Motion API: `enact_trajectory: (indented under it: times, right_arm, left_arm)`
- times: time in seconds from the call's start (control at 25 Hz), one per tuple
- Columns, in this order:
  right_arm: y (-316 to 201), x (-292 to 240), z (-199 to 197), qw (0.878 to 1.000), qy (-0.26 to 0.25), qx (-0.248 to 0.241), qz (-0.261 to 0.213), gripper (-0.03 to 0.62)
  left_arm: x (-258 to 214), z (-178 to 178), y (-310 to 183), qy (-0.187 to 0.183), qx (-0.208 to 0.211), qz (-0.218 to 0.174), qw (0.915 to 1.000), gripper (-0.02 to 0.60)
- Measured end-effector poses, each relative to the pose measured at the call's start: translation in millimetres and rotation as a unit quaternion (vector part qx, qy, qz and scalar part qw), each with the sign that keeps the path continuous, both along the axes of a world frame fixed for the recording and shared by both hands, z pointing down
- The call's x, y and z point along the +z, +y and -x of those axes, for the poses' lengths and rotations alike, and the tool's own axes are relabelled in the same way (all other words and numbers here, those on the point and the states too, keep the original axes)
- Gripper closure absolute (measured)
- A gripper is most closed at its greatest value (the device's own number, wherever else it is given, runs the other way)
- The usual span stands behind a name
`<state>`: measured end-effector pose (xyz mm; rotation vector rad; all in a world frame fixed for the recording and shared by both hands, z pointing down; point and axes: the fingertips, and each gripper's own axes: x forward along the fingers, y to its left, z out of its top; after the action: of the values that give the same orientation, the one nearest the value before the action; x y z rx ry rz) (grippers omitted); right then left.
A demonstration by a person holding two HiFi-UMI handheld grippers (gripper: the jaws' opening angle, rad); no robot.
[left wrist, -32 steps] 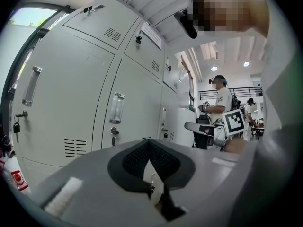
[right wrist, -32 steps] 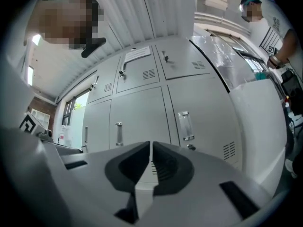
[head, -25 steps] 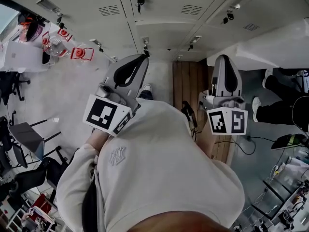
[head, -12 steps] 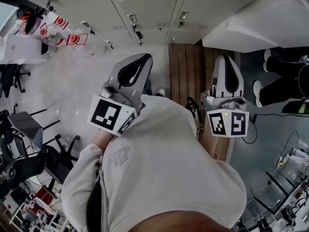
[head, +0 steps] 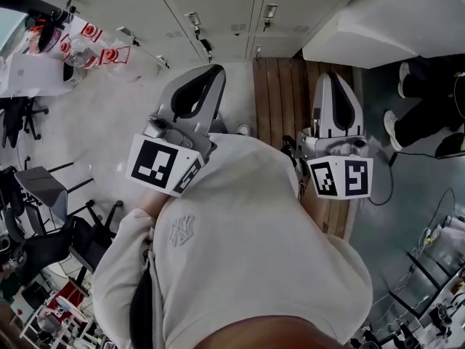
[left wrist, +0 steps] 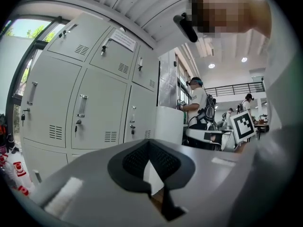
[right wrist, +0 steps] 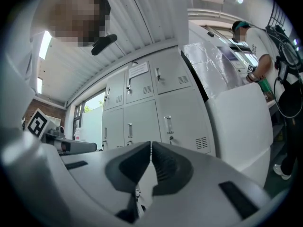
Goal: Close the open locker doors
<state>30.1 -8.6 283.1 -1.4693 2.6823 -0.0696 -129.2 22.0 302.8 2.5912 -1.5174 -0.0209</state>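
**Closed grippers face a locker bank with one door standing open**

The left gripper [head: 207,78] and right gripper [head: 332,86] are held forward, each with its jaws pressed together on nothing, seemingly set to push rather than grasp. What looks like an open locker door [head: 378,20] juts out at far right, nearest the right gripper. The lockers [head: 218,6] to its left sit shut.
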Motion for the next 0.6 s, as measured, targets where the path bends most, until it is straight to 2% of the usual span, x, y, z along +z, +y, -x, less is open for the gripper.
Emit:
enact_trajectory:
  times: [0.2,0.6]
  right_arm:
    - [0,-1,3,1.0,0.015,-0.006,0.001,0.579]
    - [2,3,18,1.0,0.022,-0.018,0.011,0.579]
  left_arm:
    - [-3,-7,-3,0.0,0.013,-0.002,0.9999,0.583]
    - [1,2,-4,0.008,0.011,0.003,0.9999,0.583]
